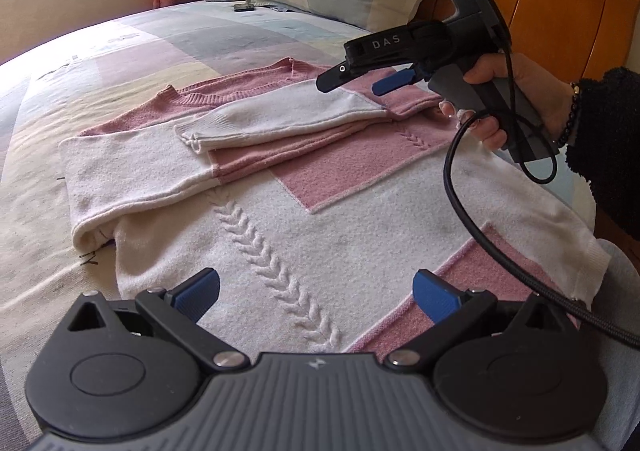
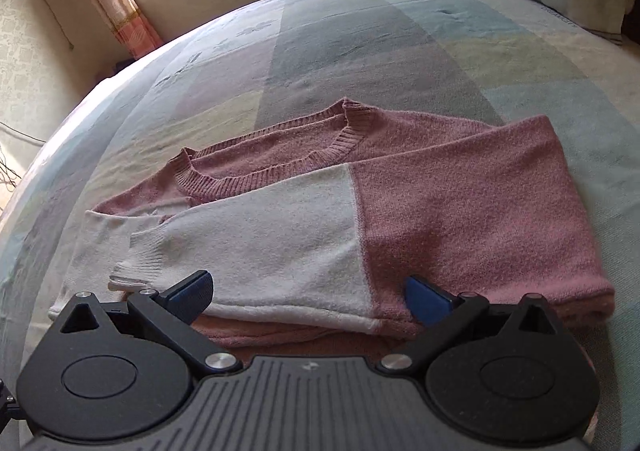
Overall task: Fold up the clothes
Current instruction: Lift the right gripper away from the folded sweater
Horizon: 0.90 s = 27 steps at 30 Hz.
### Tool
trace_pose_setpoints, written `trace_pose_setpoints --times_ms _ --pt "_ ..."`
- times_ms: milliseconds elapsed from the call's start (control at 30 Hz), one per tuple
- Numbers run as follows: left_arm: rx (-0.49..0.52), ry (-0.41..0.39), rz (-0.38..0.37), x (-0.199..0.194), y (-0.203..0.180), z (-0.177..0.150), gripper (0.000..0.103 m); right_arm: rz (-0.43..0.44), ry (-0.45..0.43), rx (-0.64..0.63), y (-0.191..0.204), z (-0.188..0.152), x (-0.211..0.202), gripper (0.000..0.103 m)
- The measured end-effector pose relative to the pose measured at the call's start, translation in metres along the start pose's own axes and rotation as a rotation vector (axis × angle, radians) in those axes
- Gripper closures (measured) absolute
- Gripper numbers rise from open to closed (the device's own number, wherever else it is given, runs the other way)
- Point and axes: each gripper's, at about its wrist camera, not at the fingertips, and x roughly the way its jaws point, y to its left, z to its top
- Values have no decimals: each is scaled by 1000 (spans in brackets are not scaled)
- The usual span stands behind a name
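**Sweater mid-fold, both sleeves already laid across**

The left gripper (image 1: 316, 293) is held spread wide and empty over the hem. Further off at 1 o'clock, the right gripper (image 1: 362, 83) hangs agape above the sleeves. Probably the hem gets pinched next and carried toward the collar. The pink-and-white sweater (image 1: 280, 187) is spread flat on the bed (image 2: 360, 51).

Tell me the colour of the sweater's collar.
Pink, ribbed collar; clearest in the right wrist view.

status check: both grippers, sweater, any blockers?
Left gripper open, empty, over hem. Right gripper open, empty, above folded sleeves. Sweater flat on bed, sleeves folded in. Nothing in the way.
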Motion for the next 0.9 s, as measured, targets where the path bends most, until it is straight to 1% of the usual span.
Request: trace_pose_setpoints --times_ms 33,100,133,233,333,400,467,533,633,667,733,833,900 --pt "-7 0 5 0 2 0 1 6 -31 -60 12 0 -5 0" --pt "-21 4 14 0 6 -1 1 7 -60 -169 39 2 -7 0" --pt "-27 6 19 0 8 -1 1 5 -63 -213 51 3 -4 0" --pt "-27 24 38 3 12 -4 1 9 -37 -307 87 8 20 0" --pt "-25 40 56 6 15 -7 1 0 16 -310 108 12 56 0" --pt "-23 52 68 8 17 -9 1 17 80 -273 115 13 82 0" --pt "-22 63 80 10 19 -10 1 -2 45 -290 129 10 95 0" --pt "-21 68 85 12 20 -11 1 12 31 -305 139 10 100 0" --pt "-10 70 77 13 17 -10 1 81 24 -283 136 15 88 0" --pt "-7 71 75 13 15 -10 1 118 12 -267 129 16 78 0" --pt "4 77 77 14 12 -11 1 137 -31 -259 115 16 52 0" --pt "17 79 74 16 7 -10 1 94 -82 -265 84 16 10 0" --pt "23 75 65 16 3 -9 1 35 -106 -261 54 13 -18 0"
